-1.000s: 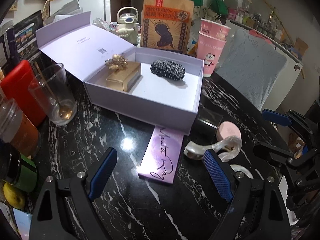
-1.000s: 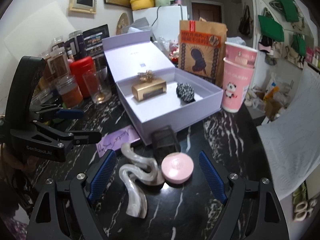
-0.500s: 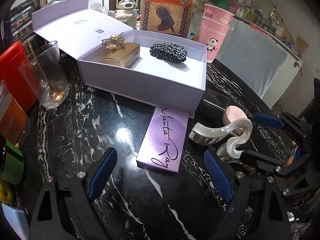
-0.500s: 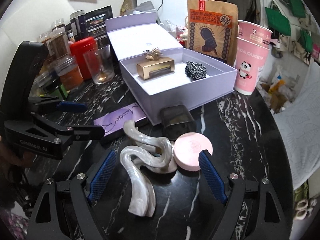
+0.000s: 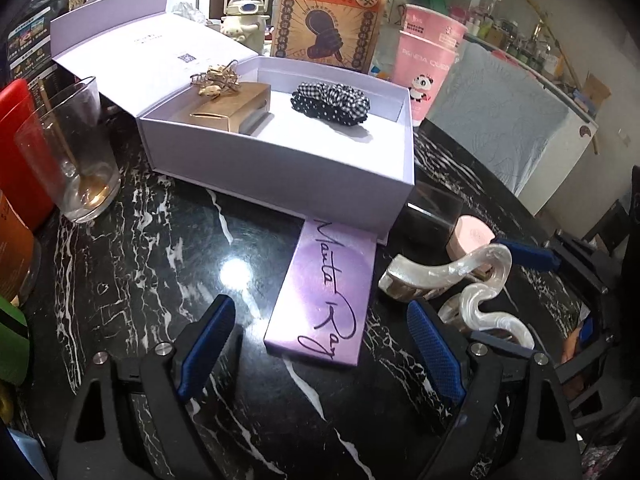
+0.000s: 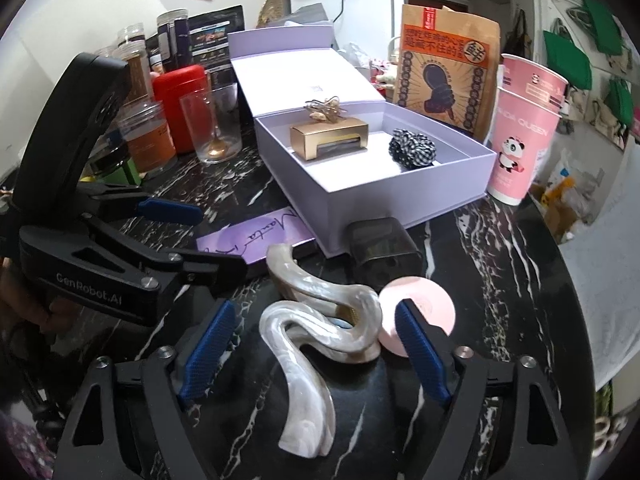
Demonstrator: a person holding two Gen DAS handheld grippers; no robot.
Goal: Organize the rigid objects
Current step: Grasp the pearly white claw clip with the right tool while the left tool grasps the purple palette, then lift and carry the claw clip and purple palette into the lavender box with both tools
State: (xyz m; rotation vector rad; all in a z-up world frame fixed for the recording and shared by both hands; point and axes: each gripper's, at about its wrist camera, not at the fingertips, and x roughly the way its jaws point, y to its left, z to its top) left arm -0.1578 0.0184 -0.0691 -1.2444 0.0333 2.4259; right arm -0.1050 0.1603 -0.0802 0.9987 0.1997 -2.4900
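An open lilac gift box (image 5: pixel 280 164) (image 6: pixel 400 200) holds a gold box (image 5: pixel 232 110) (image 6: pixel 328 138) and a black-and-white scrunchie (image 5: pixel 330 102) (image 6: pixel 412 148). A flat purple box (image 5: pixel 324 292) (image 6: pixel 256 236) lies in front of it. A pearly wavy hair claw (image 6: pixel 316 332) (image 5: pixel 472 280) lies beside a pink round compact (image 6: pixel 424 316) (image 5: pixel 470 238) and a dark square case (image 6: pixel 384 248). My left gripper (image 5: pixel 320 340) is open, low over the purple box's near end. My right gripper (image 6: pixel 312 348) is open, its fingers either side of the hair claw.
A drinking glass (image 5: pixel 76 152) (image 6: pixel 212 128), a red canister (image 6: pixel 182 106) and jars (image 6: pixel 150 140) stand at the left. Pink paper cups (image 5: pixel 428 52) (image 6: pixel 524 128) and a brown snack bag (image 5: pixel 328 12) (image 6: pixel 448 76) stand behind the box. The black marble table (image 5: pixel 160 260) drops off at the right.
Both grippers have moved forward and lower. The left has closed in on the purple box; the right's fingers now straddle the hair claw. Both stay open.
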